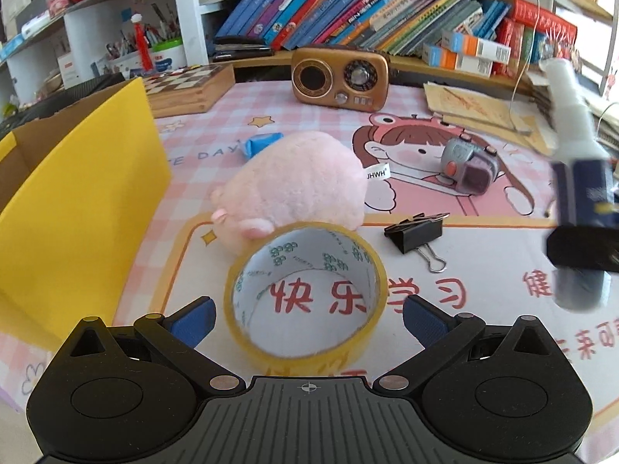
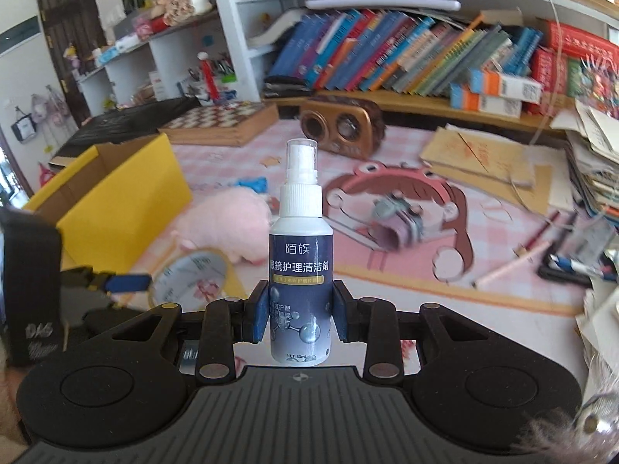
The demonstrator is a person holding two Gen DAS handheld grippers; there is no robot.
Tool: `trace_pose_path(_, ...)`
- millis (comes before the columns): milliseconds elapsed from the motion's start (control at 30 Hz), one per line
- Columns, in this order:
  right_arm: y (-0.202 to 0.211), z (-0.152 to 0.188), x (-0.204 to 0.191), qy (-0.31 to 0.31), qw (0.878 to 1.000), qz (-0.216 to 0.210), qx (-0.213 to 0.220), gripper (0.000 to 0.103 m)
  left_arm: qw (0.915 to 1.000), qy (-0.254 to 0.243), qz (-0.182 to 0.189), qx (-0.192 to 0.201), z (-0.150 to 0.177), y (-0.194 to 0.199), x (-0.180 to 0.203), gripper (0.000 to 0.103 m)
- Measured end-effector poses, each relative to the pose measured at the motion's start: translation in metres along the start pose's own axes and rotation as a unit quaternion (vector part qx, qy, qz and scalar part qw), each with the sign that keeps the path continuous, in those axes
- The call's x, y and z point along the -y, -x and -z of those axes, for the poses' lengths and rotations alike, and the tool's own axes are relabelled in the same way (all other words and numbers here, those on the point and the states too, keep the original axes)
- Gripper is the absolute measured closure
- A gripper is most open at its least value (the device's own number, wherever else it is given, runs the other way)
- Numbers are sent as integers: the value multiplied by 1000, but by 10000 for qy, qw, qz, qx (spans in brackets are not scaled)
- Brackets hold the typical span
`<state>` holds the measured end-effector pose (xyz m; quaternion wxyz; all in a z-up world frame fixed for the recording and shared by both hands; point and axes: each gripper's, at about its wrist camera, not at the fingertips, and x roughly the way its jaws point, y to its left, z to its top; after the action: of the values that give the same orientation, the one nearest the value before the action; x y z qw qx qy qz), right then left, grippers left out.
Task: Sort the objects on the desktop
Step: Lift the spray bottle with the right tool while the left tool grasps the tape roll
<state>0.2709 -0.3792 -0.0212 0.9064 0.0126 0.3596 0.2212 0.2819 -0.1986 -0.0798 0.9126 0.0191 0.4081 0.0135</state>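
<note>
Above the desk, right tongs (image 2: pixel 300 317) upright.

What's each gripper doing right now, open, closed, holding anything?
Left gripper: open, straddling the tape roll on the mat, not gripping it.
Right gripper: closed on the spray bottle, held upright above the desk.

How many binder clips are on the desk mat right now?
1. The black binder clip lies on the mat, right of the tape roll. Others may be hidden behind the pink plush.
</note>
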Motion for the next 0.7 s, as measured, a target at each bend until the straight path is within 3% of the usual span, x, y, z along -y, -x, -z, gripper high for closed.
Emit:
trace_pose_path(200, 5, 12, 8, -186, 9996, 151, -122, 72, 9999, -153, -38, -63, 1, -11, 6, 1)
trace_pose_path(300, 6, 16, 10, -249, 9994, 177, -172, 72, 9999, -86, -38, -114, 3, -13, 5, 7)
trace_pose_path(333, 7, 17, 10, -253, 9993, 178, -186, 72, 9999, -13, -31, -133, 2, -13, 3, 15)
trace_pose_path(400, 7, 18, 10, -277, 9993, 161, -216, 72, 9997, 151, 95, -169, 0, -13, -3, 16)
trace_pose_path(700, 5, 23, 5, -455, 9983, 88, -341, 72, 9994, 170, 228, 213, -2, 27, -11, 16)
